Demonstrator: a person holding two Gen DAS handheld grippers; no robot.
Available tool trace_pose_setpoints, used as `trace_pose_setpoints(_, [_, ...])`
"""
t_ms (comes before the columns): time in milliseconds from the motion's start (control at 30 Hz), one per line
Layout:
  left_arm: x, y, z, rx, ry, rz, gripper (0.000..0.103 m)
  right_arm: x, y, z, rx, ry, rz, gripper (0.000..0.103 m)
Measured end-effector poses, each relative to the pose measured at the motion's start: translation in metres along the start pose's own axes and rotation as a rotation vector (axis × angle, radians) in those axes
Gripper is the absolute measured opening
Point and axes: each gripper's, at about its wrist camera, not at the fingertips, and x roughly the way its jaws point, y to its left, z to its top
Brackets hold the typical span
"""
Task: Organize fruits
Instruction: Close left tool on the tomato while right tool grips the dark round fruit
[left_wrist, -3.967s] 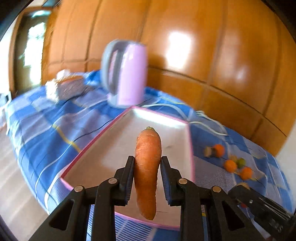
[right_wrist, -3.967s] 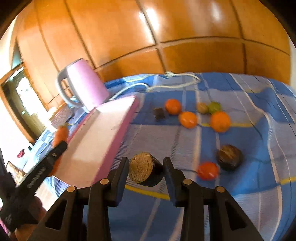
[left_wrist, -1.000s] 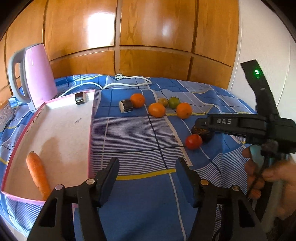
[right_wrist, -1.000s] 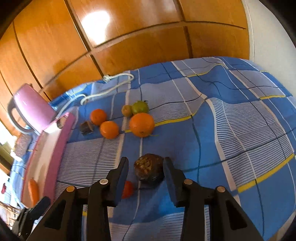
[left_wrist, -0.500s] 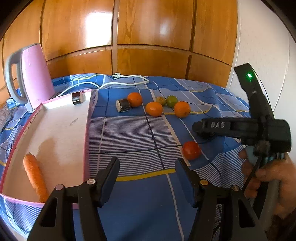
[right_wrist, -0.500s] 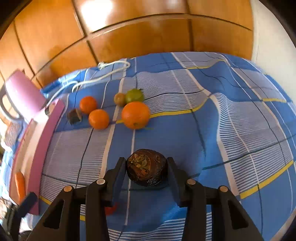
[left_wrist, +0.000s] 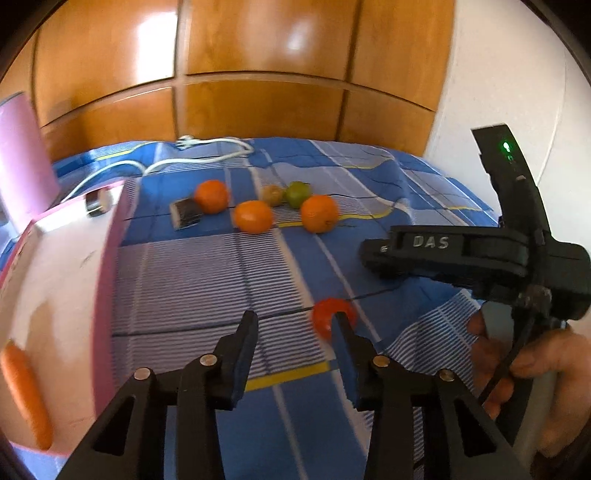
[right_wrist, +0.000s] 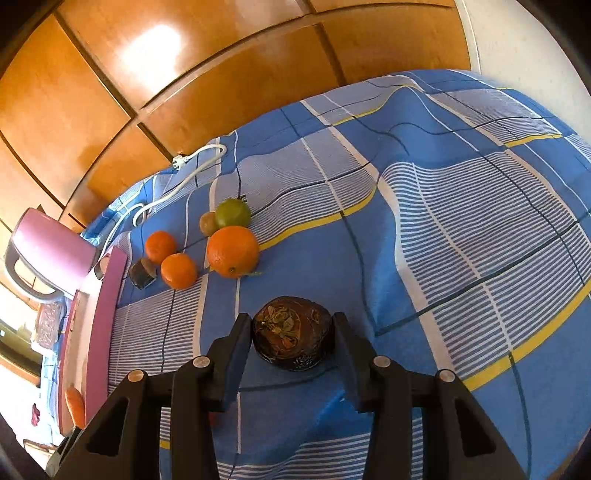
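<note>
My left gripper (left_wrist: 293, 328) hangs low over the blue checked cloth. Its jaws are closing with only cloth between them. A red tomato (left_wrist: 323, 314) lies just behind its right fingertip. My right gripper (right_wrist: 291, 320) is shut on a dark brown round fruit (right_wrist: 291, 338) that rests on the cloth, both pads against its sides. In the left wrist view that gripper (left_wrist: 373, 254) reaches in from the right and hides the fruit. A pink-rimmed tray (left_wrist: 110, 266) on the left holds a carrot (left_wrist: 26, 395) and a small dark cut piece (left_wrist: 98, 199).
Three oranges (right_wrist: 232, 251), a green fruit (right_wrist: 232, 212), a small brownish fruit (right_wrist: 207, 222) and a dark cut piece (right_wrist: 142, 275) lie in a loose group further back. A pink kettle (right_wrist: 51, 251) and white cable (right_wrist: 192, 166) stand near the wooden wall. A hand (left_wrist: 535, 362) holds the right gripper.
The left gripper let go of the carrot in the tray, swung right toward the tomato and narrowed its jaws. The right gripper slid forward around the dark fruit until its pads touched it.
</note>
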Motion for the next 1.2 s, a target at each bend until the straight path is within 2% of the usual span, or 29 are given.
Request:
trace_pose_setpoints(333, [0.039,-0.02,0.007,0.058,0.069,-0.007,0.045,0.001,-0.004,0.001,0.017,-0.005,0.026,0.045])
trace_pose_setpoints(367, [0.04,-0.02,0.006,0.06,0.056,0.0,0.043,0.001,-0.004,0.001,0.013,-0.006,0.023,0.045])
trace_pose_setpoints(400, [0.04,-0.02,0.006,0.061,0.049,0.009,0.031,0.001,-0.003,0.001,0.009,-0.008,0.02,0.045])
trace_pose_setpoints(500, [0.037,-0.015,0.005,0.036,0.039,0.0,0.03,0.0,-0.002,0.0,0.0,-0.013,0.012,0.045])
trace_pose_setpoints(700, [0.019,0.0,-0.008,-0.047,-0.006,0.105,0.03,0.0,0.0,0.0,-0.013,-0.008,0.052,0.045])
trace_pose_setpoints(833, [0.011,0.011,-0.024,-0.093,-0.022,0.185,0.03,0.005,0.015,-0.006,-0.083,0.029,0.095,0.045])
trace_pose_setpoints(967, [0.015,0.017,-0.024,-0.107,-0.038,0.197,0.032,0.01,0.023,-0.009,-0.125,0.041,0.057,0.045])
trace_pose_setpoints(1200, [0.012,0.011,-0.029,-0.054,-0.06,0.236,0.031,0.008,0.027,-0.011,-0.134,0.013,0.032,0.045])
